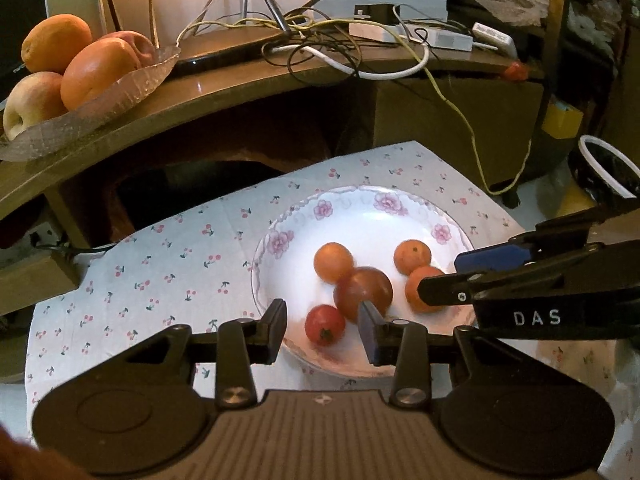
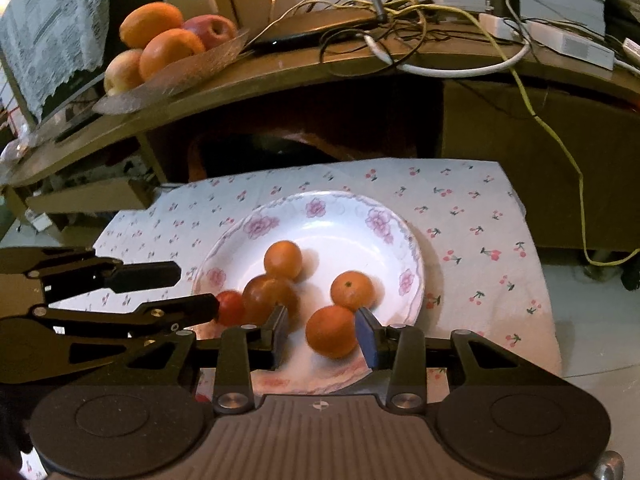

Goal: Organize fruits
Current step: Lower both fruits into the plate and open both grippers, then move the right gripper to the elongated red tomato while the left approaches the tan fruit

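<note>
A white floral plate on a cherry-print cloth holds three small oranges, a dark red-brown fruit and a small red tomato. My left gripper is open, its fingers on either side of the tomato. My right gripper is open around the nearest orange. Each gripper also shows in the other's view: the right one, the left one.
A glass dish with big oranges and apples sits on a wooden shelf above and behind the cloth. Tangled cables and adapters lie on the shelf. A black bowl with a white rim stands at the right.
</note>
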### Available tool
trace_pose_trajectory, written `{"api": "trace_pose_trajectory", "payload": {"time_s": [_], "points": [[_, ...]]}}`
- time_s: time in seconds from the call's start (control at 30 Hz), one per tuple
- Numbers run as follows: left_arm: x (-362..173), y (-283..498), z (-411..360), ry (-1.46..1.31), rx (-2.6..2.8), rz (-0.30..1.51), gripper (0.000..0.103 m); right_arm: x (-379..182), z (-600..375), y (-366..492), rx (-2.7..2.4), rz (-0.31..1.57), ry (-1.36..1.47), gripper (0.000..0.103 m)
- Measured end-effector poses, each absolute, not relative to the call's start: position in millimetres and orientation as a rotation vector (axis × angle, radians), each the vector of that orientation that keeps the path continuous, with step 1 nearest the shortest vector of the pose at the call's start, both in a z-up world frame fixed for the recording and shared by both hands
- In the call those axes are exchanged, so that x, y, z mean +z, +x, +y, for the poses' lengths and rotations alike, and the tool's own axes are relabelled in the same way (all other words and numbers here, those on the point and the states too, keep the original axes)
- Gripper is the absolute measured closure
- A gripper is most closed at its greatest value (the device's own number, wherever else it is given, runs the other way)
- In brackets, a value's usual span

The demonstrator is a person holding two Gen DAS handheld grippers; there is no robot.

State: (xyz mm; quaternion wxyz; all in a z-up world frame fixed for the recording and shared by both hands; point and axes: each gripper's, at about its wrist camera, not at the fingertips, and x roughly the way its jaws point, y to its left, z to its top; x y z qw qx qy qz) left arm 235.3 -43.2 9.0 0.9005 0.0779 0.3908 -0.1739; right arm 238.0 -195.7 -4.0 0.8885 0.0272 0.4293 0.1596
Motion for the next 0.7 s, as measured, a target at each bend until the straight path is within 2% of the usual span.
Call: {"api": "trace_pose_trajectory", "payload": {"time_s": [0.7], "points": [[-6.5, 191.7, 0.6, 0.182, -0.393, 0.897, 0.058, -8.4, -160.3, 200.5, 0.474, 0.952, -0.051, 0.063]]}}
